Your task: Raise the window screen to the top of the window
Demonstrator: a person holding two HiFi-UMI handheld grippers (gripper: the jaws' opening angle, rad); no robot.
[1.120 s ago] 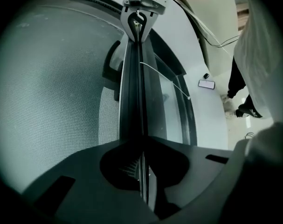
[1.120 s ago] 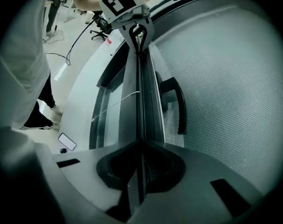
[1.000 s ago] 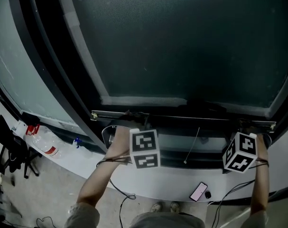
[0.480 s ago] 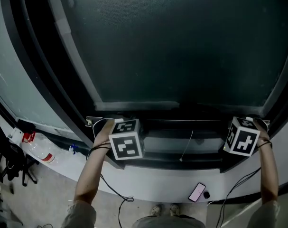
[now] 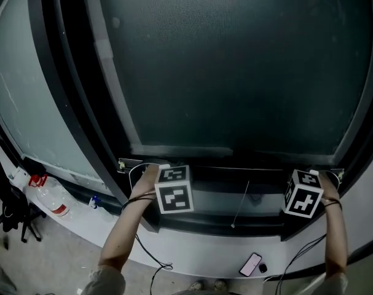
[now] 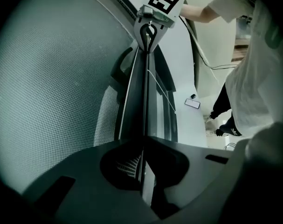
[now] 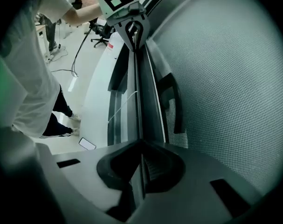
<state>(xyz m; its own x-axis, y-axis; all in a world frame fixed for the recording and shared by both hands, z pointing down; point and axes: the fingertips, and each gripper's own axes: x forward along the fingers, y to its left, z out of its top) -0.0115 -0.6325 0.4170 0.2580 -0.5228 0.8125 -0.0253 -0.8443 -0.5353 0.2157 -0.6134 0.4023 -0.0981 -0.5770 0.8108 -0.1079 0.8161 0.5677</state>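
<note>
Window screen [image 5: 235, 60] mesh fills most of the window frame, its bottom bar [image 5: 235, 167] low, just above the sill [image 5: 198, 243]. Left gripper [image 6: 143, 146] jaws closed on the bar near its left end, right gripper [image 7: 140, 148] jaws closed on it near the right end. Pull cord [image 5: 240, 196] hangs between them. Phone [image 5: 251, 264] lies on the sill

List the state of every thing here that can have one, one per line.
window screen, down over the window, not yet at the top.
bottom bar, low, gripped near both ends.
left gripper, shut on the bottom bar.
right gripper, shut on the bottom bar.
cord, hanging loose, untouched.
phone, lying flat, screen looks lit.
bottle, red cap on.
</note>
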